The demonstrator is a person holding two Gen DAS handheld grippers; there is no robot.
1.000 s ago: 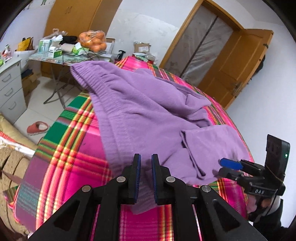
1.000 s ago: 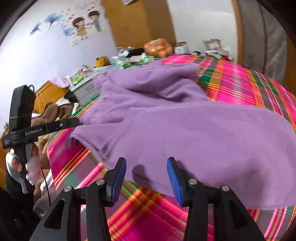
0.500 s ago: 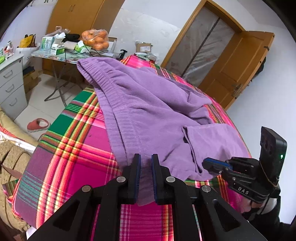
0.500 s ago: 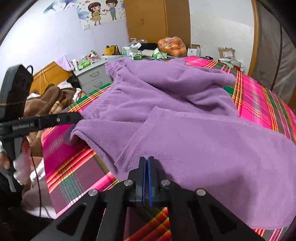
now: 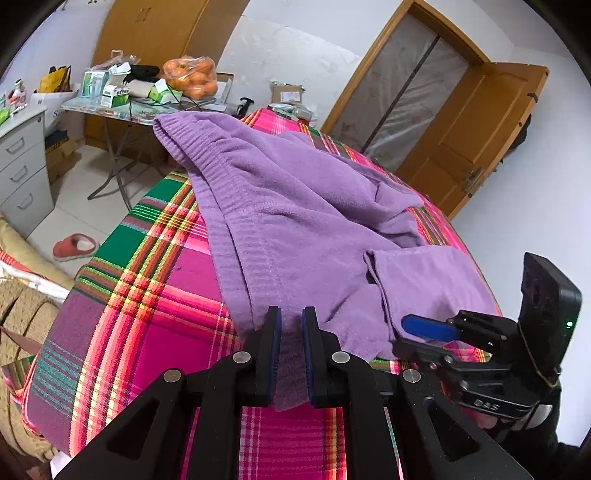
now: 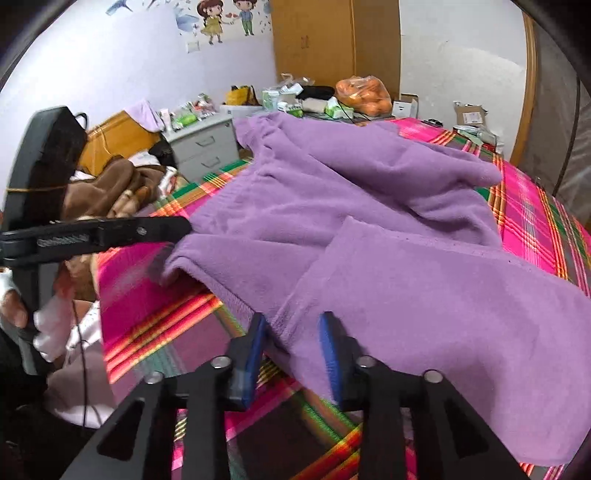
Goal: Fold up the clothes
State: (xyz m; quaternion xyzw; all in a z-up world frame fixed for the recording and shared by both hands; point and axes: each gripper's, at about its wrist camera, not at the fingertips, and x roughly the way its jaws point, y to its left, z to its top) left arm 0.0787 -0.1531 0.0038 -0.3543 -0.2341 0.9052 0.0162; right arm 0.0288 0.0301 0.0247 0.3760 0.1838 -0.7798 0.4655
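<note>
one purple garment (image 5: 295,221), two grippers, perhaps one slipper (image 5: 75,246)

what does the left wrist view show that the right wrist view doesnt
Left wrist view only: an open wooden door, a red slipper on the floor, and the left tool pinching the purple garment.

Right wrist view only: cartoon wall stickers, a brown blanket, and the right tool opening around the garment's hem.

Both: the garment on the plaid bedspread, the bag of oranges, the grey drawers.
</note>
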